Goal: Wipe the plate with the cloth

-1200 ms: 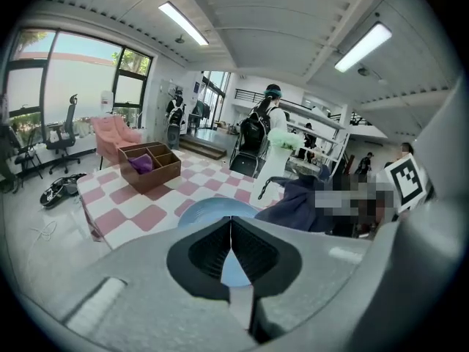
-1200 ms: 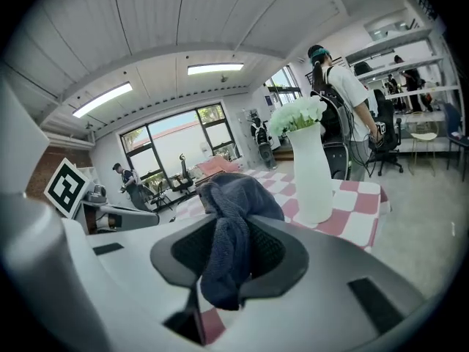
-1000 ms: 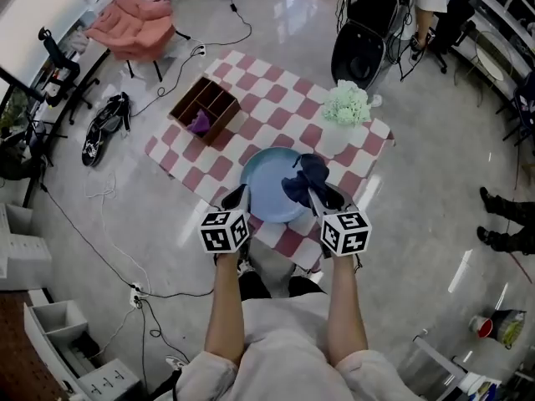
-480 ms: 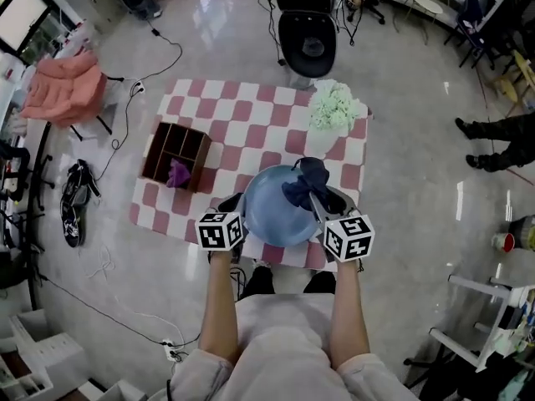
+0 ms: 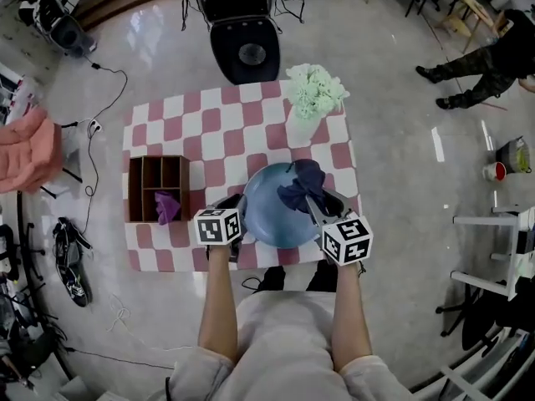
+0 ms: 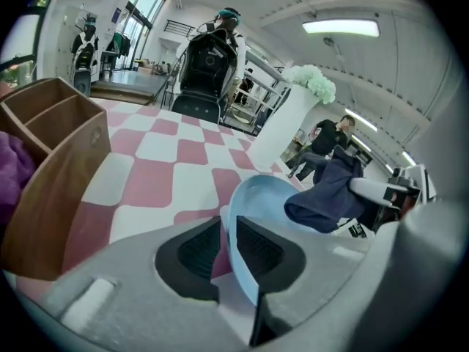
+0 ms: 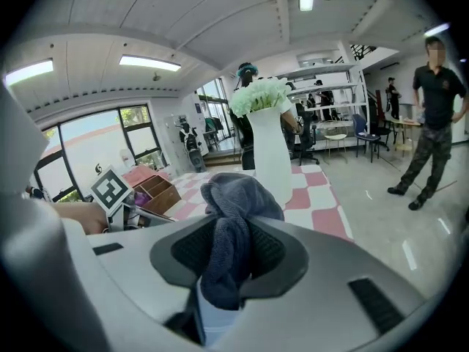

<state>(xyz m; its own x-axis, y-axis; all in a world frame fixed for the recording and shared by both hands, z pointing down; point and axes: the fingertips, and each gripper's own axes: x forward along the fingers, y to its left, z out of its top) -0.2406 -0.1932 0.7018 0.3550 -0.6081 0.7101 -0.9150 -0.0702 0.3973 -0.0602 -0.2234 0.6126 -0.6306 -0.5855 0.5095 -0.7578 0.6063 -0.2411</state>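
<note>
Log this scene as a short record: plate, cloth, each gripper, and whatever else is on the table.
plate: light blue, at the checkered table's near edge
cloth: dark blue, bunched over the plate's right side
left gripper: jaws have just been opening, plate rim between them
right gripper: jaws shut on the cloth
other items: white vase of pale flowers; wooden divided box holding a purple cloth
</note>
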